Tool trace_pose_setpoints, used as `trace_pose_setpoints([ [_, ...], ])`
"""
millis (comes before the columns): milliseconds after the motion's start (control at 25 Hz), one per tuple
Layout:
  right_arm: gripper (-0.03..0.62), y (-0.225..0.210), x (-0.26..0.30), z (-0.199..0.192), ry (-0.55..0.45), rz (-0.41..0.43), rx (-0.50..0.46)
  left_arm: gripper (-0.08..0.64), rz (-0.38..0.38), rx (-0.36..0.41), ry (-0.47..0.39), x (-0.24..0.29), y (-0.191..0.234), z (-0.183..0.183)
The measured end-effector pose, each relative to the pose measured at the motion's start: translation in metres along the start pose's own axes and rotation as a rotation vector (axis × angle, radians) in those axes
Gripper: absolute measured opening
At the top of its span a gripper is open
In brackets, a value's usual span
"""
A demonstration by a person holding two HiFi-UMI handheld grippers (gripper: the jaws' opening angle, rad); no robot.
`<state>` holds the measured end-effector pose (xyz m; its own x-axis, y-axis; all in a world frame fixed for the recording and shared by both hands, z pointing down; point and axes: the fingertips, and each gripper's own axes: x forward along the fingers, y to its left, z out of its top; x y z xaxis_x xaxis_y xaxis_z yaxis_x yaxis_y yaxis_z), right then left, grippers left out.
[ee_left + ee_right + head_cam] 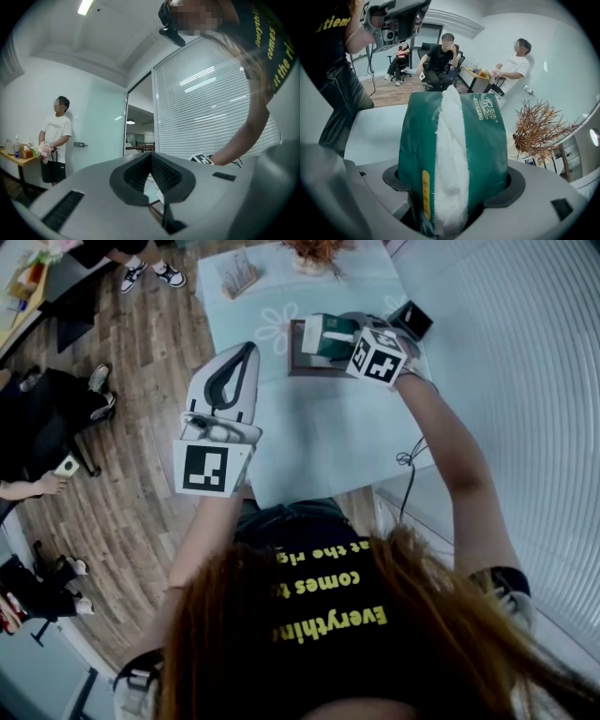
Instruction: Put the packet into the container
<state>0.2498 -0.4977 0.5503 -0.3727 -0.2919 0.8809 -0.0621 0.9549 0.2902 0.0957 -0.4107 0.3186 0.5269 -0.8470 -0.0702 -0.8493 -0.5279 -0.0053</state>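
The packet [328, 336] is a green tissue pack with white tissue showing through its slit. My right gripper [349, 345] is shut on it and holds it just over a dark brown container [298, 360] on the pale table [319, 442]. In the right gripper view the packet [483, 140] stands upright between the jaws and fills the middle, hiding the container. My left gripper [239, 367] is raised over the table's left edge, away from the container. Its jaws meet at the tips [150, 156] with nothing between them.
A dried brown plant [317, 251] and a small rack [239, 276] stand at the table's far end. A black device [411, 320] lies right of the container. A cable [408, 460] hangs off the right edge. Seated people [440, 56] and chairs are to the left on the wooden floor.
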Motion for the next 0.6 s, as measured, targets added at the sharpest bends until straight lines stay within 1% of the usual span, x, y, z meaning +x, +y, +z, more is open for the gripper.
trace_pose_setpoints([
  [120,0.420,0.002,0.012,-0.002,0.030,0.067,-0.026,0.002,0.010,0.002,0.000,-0.002,0.004,0.000],
  [440,0.420,0.007,0.035,-0.013,0.099,0.219,-0.015,0.002,0.034,-0.001,0.008,-0.007,0.011,-0.004],
  [600,0.420,0.010,0.036,-0.015,0.128,0.262,-0.027,0.002,0.043,-0.004,0.009,-0.009,0.013,-0.004],
])
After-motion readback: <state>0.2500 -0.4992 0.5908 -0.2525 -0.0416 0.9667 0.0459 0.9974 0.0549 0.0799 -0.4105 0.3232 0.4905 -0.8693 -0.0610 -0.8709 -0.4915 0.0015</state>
